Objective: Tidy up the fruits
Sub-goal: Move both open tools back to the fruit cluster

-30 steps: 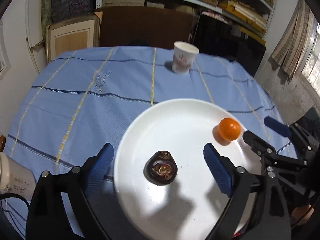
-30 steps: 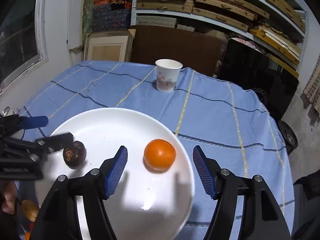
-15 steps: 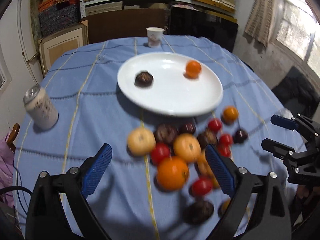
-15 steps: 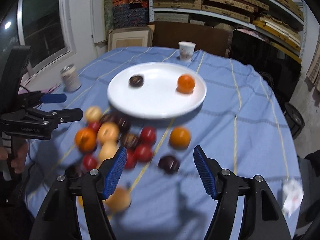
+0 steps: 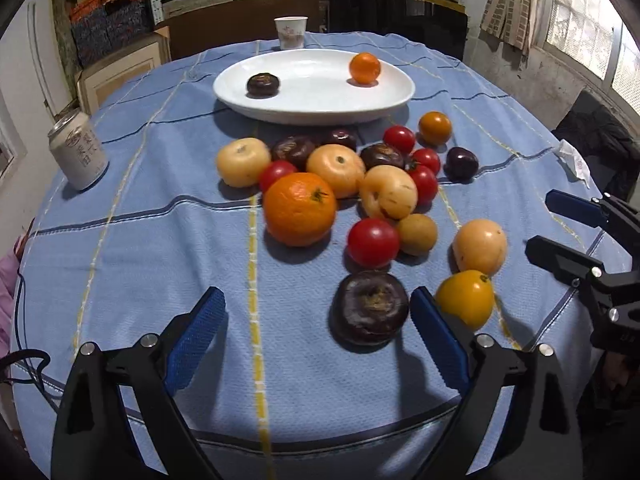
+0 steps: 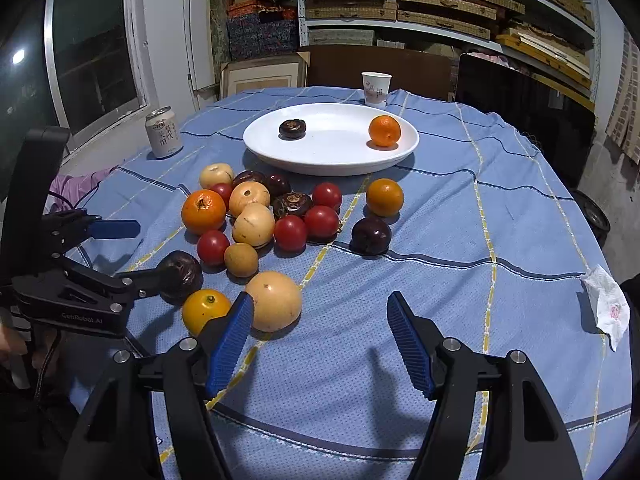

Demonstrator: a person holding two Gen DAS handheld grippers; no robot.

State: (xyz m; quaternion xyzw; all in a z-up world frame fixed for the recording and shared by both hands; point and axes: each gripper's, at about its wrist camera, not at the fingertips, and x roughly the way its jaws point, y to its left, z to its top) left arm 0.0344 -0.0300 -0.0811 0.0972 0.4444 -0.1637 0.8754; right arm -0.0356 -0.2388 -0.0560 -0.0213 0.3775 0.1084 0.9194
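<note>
Stacked shelves (image 6: 440, 4) behind, dark window (image 6: 96, 52) left, bright window (image 5: 592, 20) right

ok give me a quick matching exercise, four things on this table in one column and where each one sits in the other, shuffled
Things:
1. drink can
2. paper cup
3. small orange
4. crumpled tissue

Places:
A. on the white plate, beside a dark fruit
B. at the table's right edge, away from the fruit
C. past the plate, at the far edge of the table
D. on the left side of the table, near the window

Pairs: 1-D, 2-C, 3-A, 4-B
</note>
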